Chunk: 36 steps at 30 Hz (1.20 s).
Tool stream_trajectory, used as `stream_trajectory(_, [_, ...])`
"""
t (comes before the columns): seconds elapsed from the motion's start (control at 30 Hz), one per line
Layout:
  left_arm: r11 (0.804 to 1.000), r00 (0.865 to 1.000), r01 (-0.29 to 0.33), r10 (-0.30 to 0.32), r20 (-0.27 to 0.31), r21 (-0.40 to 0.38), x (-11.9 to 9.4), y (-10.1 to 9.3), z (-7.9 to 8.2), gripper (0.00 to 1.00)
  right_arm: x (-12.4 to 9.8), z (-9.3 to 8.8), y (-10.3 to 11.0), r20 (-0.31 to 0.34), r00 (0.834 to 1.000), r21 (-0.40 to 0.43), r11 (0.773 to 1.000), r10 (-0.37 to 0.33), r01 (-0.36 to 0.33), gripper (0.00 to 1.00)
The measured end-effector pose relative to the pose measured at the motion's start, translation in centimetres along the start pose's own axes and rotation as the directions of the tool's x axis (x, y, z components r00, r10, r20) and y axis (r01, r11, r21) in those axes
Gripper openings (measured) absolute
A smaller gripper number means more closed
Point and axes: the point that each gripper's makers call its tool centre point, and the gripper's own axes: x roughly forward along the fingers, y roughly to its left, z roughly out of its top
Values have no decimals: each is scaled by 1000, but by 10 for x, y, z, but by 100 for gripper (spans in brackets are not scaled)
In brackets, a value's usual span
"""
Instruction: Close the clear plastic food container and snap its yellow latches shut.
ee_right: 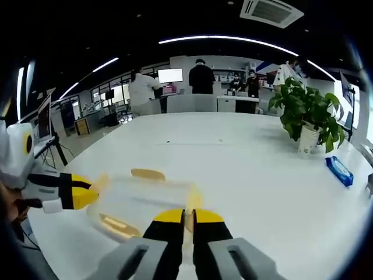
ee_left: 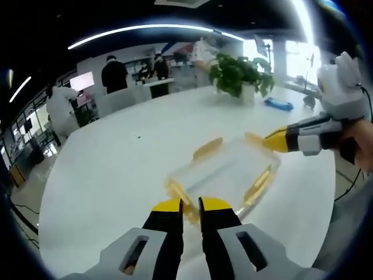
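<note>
The clear plastic container (ee_left: 224,169) lies on the white table (ee_left: 116,163), its lid on and its yellow latches sticking outward. My left gripper (ee_left: 191,204) is shut on the yellow latch (ee_left: 185,205) at the container's near end. From the right, the right gripper (ee_left: 269,139) reaches the opposite end latch (ee_left: 256,140). In the right gripper view the container (ee_right: 143,201) sits just ahead, and my right gripper (ee_right: 188,214) is closed on the end latch (ee_right: 193,201). The left gripper (ee_right: 93,195) meets the other end. Side latches (ee_right: 147,174) stand out flat.
A potted plant (ee_left: 239,76) (ee_right: 309,116) and a blue packet (ee_left: 278,105) (ee_right: 339,170) stand further along the table. Several people stand by desks at the back (ee_right: 201,76). The table's rounded edge (ee_left: 52,192) lies to the left in the left gripper view.
</note>
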Motion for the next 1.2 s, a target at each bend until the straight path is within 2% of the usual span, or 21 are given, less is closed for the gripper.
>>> stream_trajectory(0.13, [1000,1000,1,-1,0,-1,0,0,-1,6,1,0,0,10,1000,18,1000,3,-3,0])
stream_trajectory(0.23, [1000,1000,-3,3,-19,-3,0,0,-3,5,0,-1,1,15,1000,0,1000,4,-4,0])
stream_trajectory(0.4, [1000,1000,-2,2,-23,-29,0,2,-4,4,1,-2,0,27,1000,38,999,7,-8,0])
stream_trajectory(0.83, [999,1000,7,-8,-25,-47,0,2,-5,4,1,-2,0,8,1000,34,999,17,-17,0])
stream_trajectory(0.97, [996,999,19,-21,-31,-87,-1,3,-6,5,1,-2,-2,-2,1000,71,997,24,-23,1])
stream_trajectory(1.1, [996,999,29,-32,-30,-83,-1,2,-6,5,1,0,-4,1,1000,68,998,16,-16,1])
stream_trajectory(1.2, [993,999,26,-29,-24,-112,0,3,-6,5,0,0,-8,6,1000,75,997,6,-7,1])
